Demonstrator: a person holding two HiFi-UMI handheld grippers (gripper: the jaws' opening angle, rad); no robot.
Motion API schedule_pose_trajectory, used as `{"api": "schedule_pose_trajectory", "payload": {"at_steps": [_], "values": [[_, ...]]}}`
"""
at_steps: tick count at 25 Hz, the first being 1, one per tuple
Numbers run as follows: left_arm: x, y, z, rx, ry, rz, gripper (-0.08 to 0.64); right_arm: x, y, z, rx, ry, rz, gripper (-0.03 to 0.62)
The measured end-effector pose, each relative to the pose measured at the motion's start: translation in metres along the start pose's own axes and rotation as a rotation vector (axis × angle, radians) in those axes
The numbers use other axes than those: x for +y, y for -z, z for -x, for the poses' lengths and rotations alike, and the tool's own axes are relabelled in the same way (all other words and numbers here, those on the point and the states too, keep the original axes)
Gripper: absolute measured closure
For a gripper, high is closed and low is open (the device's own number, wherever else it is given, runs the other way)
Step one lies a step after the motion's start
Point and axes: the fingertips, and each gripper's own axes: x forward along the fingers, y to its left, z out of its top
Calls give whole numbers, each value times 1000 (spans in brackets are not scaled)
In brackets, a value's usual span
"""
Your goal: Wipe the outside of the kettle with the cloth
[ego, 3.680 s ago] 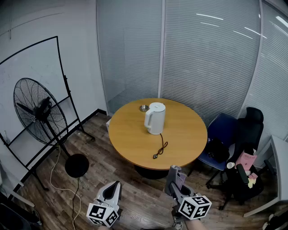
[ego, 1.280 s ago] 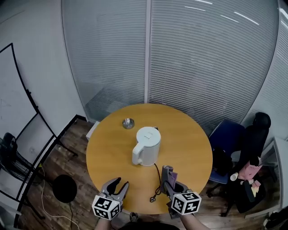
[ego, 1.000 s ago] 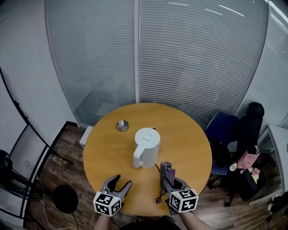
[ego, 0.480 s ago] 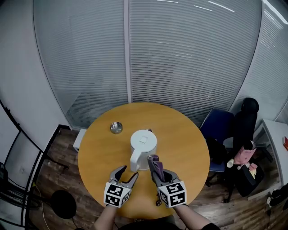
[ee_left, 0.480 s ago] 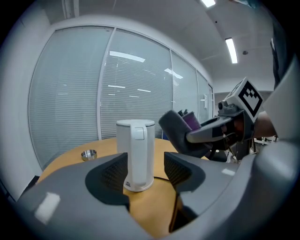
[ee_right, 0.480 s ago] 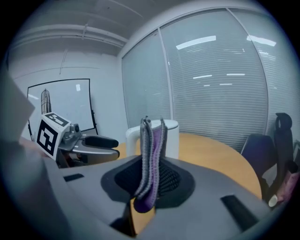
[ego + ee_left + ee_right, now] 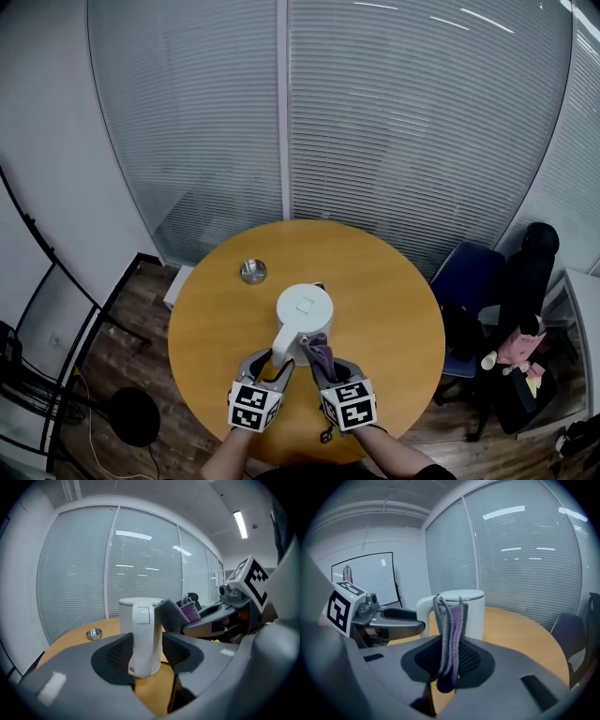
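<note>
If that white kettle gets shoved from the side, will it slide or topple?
The kettle is tall with a fairly narrow base, so a high push would probably tip it. The table looks smooth, so a low push likely slides it.

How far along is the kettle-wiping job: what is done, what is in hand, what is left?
Done: the right claw is shut on the folded cloth, held beside the kettle. In hand: the left claw, open, has just been closing with the kettle's handle between its jaws. Left: all the wiping; whether the cloth touches the kettle yet cannot be told.
</note>
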Motion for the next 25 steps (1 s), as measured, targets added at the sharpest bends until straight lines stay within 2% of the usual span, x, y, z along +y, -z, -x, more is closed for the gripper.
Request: {"api": "schedule_pose_trajectory", "payload": {"at_steps": [4, 12, 17, 22, 25], "values": [[7, -1, 1, -5, -38, 21, 419, -5, 14, -15, 54, -9, -8, 526], [7, 0, 0, -13, -48, 21, 420, -14, 69, -59, 207, -21, -42, 526], [7, 3, 1, -20, -53, 25, 420, -13, 118, -86, 351, -29, -139, 525], [5, 2, 2, -22, -54, 38, 420, -13, 120, -95, 370, -48, -127, 526], [6, 2, 3, -25, -55, 38, 420, -11, 119, -79, 369, -67, -165, 526]]}}
